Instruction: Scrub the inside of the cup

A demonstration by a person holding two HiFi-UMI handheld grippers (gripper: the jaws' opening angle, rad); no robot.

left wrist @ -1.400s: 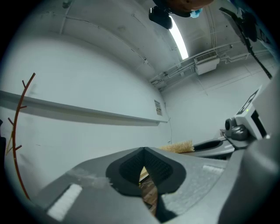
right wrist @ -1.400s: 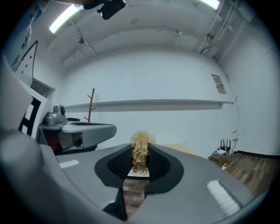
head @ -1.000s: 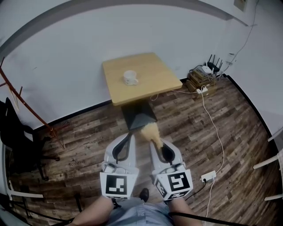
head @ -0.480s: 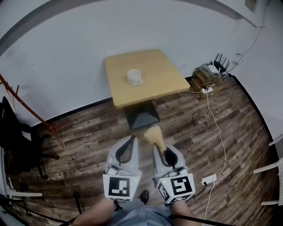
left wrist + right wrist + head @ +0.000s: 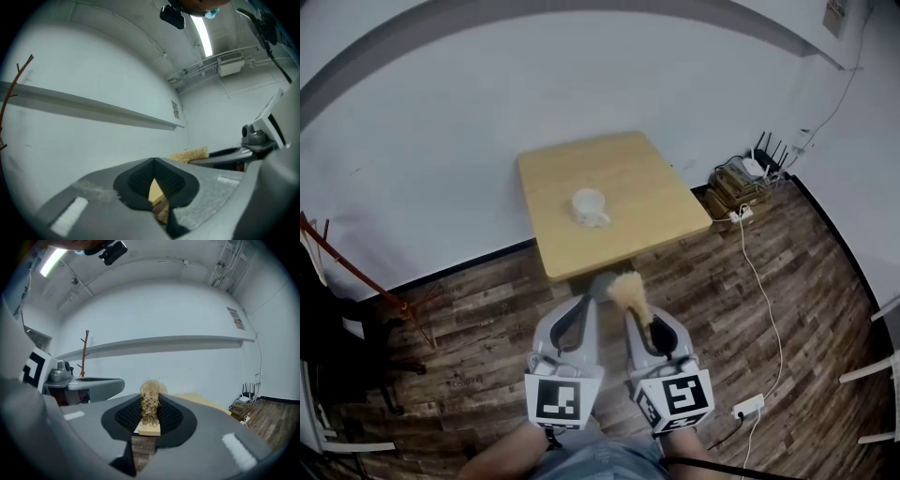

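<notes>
Our left hand-held gripper (image 5: 153, 161) has its jaws together with nothing between them. Our right hand-held gripper (image 5: 150, 401) is clamped on a straw-coloured scrubber (image 5: 150, 399). The white cup (image 5: 589, 206) stands upright near the middle of the table (image 5: 656, 192), apart from both.

White wall (image 5: 441, 141) noted across 12 o'clock, with a long ledge (image 5: 164, 341) run along it. Dark plank floor (image 5: 787, 309) laid below. Square light-wood table (image 5: 647, 187) set at 12 o'clock, near the wall. Red-brown coat stand (image 5: 356, 272) seen at 9 o'clock, router and cable clutter (image 5: 750, 178) at 2 o'clock, white power strip (image 5: 748, 406) at 4 o'clock. Ceiling strip light (image 5: 204, 35) lit.
</notes>
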